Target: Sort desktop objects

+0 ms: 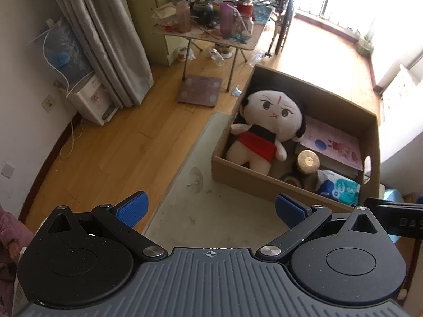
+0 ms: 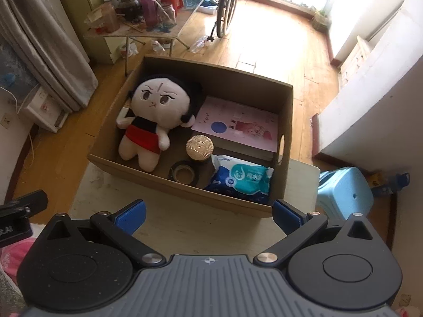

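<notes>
1. Left wrist view: your left gripper (image 1: 210, 207) hangs over the bare table top (image 1: 211, 211) with its blue fingers (image 1: 133, 206) spread wide and nothing between them.
2. Right wrist view: your right gripper (image 2: 208, 212) is likewise released and empty, just short of the near wall of the cardboard box (image 2: 158, 178).
3. Everything to sort already lies inside that box: the plush doll (image 2: 156, 116) on its back at the left, the pink-covered book (image 2: 238, 126) flat at the far right, the gold-lidded jar (image 2: 199, 146) upright in the middle.
4. You can see the tape roll (image 2: 182, 174) flat just in front of the jar, and the blue wipes pack (image 2: 243, 182) in the near right corner beside it.
</notes>
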`<state>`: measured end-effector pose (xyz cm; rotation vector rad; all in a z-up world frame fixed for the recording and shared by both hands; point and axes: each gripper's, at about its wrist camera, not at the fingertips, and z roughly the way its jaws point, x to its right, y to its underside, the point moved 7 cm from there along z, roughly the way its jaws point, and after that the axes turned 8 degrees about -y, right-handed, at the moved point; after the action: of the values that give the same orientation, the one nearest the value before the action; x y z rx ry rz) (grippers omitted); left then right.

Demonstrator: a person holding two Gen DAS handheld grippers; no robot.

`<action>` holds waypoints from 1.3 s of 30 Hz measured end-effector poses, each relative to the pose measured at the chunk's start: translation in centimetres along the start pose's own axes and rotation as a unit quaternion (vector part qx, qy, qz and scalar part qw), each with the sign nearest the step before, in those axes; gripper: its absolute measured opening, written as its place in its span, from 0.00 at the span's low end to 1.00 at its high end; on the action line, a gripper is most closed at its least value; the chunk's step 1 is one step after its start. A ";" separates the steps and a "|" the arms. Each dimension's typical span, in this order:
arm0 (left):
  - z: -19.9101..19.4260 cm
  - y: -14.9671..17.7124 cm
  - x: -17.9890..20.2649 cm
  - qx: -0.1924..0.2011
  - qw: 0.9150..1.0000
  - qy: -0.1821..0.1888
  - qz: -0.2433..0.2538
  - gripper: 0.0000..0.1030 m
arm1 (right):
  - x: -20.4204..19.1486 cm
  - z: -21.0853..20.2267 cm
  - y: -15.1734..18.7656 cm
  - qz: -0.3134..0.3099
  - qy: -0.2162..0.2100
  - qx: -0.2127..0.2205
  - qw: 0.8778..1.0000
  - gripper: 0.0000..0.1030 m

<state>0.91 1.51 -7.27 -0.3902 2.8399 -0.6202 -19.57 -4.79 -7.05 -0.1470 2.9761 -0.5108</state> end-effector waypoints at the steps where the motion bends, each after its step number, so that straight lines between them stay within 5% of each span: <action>1: -0.1 0.0 0.2 0.001 1.000 0.001 0.001 1.00 | 0.2 0.1 0.1 0.000 0.004 -0.001 1.000 1.00; 10: 0.3 0.3 2.8 -0.016 0.999 -0.001 0.051 1.00 | 1.8 1.0 1.1 0.015 0.013 -0.018 1.000 1.00; 39: 1.8 0.1 6.4 -0.044 0.997 0.017 0.068 1.00 | 3.9 2.1 1.2 0.026 0.016 -0.031 0.999 1.00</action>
<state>-4.66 -0.96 -9.85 -0.1995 2.9026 -0.4824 -23.24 -4.79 -9.82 -0.0673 3.0195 -0.4202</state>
